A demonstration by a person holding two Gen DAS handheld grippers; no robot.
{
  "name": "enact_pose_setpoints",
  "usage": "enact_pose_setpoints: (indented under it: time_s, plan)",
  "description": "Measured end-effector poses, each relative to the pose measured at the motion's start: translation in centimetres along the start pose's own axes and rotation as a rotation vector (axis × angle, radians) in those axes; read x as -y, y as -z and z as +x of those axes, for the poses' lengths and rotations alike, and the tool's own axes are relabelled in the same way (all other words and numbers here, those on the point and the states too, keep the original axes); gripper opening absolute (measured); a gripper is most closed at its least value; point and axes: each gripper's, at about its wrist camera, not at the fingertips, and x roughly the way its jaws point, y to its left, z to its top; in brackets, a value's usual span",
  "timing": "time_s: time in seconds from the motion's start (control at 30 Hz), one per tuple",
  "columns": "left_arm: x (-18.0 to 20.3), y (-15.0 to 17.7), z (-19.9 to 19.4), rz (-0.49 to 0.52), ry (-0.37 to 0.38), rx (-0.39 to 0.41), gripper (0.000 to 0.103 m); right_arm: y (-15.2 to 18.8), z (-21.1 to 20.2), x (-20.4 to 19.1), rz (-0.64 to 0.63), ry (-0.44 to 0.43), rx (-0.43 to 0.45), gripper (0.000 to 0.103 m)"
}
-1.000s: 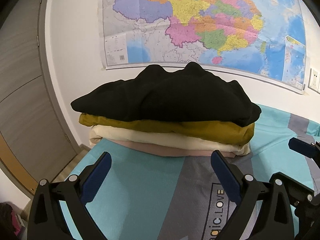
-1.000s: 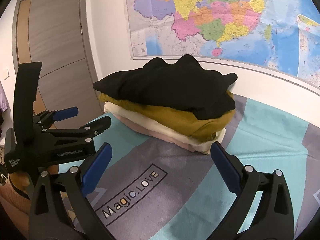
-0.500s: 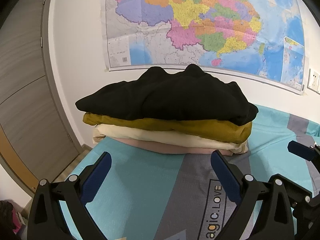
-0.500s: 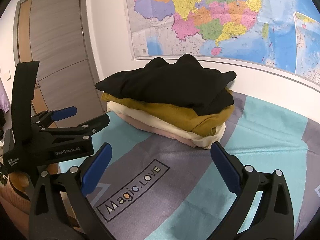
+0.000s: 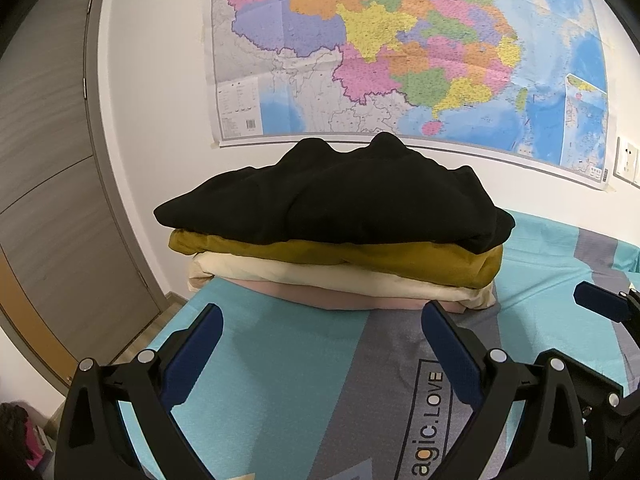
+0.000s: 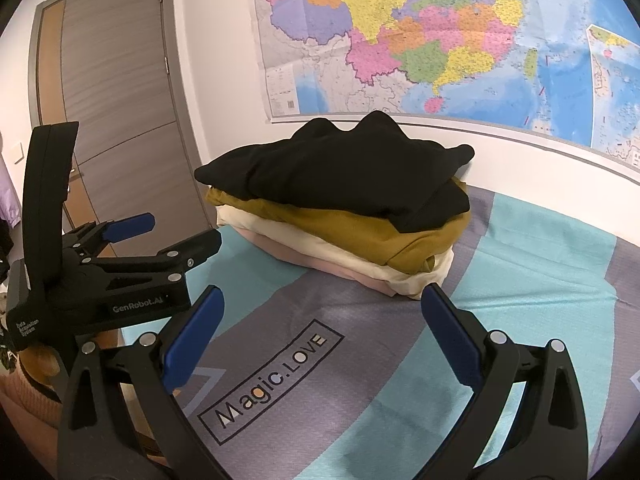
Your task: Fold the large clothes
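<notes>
Two grippers hang over the bed with nothing between their fingers: the left gripper (image 5: pixel 322 328) has its blue-padded fingers spread wide and touches no cloth, and the right gripper (image 6: pixel 322 314) is splayed just as wide, equally empty, above the printed bedsheet (image 6: pixel 540 280). In the right wrist view the left gripper also shows from the side at the left edge, its black body bearing white lettering, its blue tips apart and clear of the sheet. Ahead of both lies a stack of folded clothes (image 5: pixel 340 256) at the far end of the bed, close to the wall: a black garment (image 5: pixel 340 196) on top, soft and rumpled with two raised humps along its far edge, then a mustard garment (image 5: pixel 360 254), a cream garment (image 5: pixel 320 278) and a pale pink garment (image 5: pixel 320 298) lowest, each layer showing as a rounded folded edge. The black piece overhangs the layers beneath it at the left and right. The sheet is a fine woven fabric in turquoise and grey blocks, with a boxed line of lettering (image 6: pixel 272 376) reading "Magic.LOVE" lying between the right gripper's fingers. Behind the stack a large, colourful wall map (image 5: pixel 400 52) with visible fold creases hangs on the white wall, and a grey wood-grain door (image 6: pixel 120 100) with an orange-brown edge stands to the left. A white wall switch (image 5: pixel 628 160) sits at the right beside the map.
</notes>
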Motion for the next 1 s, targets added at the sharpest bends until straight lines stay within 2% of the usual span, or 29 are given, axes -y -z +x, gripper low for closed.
enact_pose_setpoints:
  time_s: [1.0]
  plan:
    - [0.13, 0.29, -0.56, 0.001, 0.004, 0.000, 0.096, 0.12, -0.19, -0.21, 0.001, 0.004, 0.004, 0.097]
